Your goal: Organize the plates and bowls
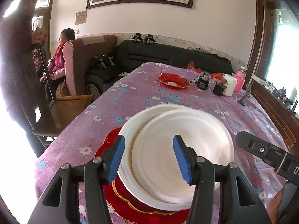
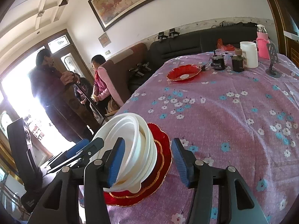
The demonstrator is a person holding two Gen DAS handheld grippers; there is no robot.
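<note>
White bowls (image 1: 179,155) nest on red plates (image 1: 119,192) to save space; my left gripper (image 1: 151,160) and right gripper (image 2: 147,162) both released.

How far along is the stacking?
Done: white bowls sit nested on the near red plates. In hand: nothing; left gripper and right gripper both stand open around the stack. Left: the far red plate still lies alone across the table.

Matt white bowls (image 1: 177,158) sit on glossy red plates (image 1: 119,197), over floral cloth (image 1: 186,97).
</note>
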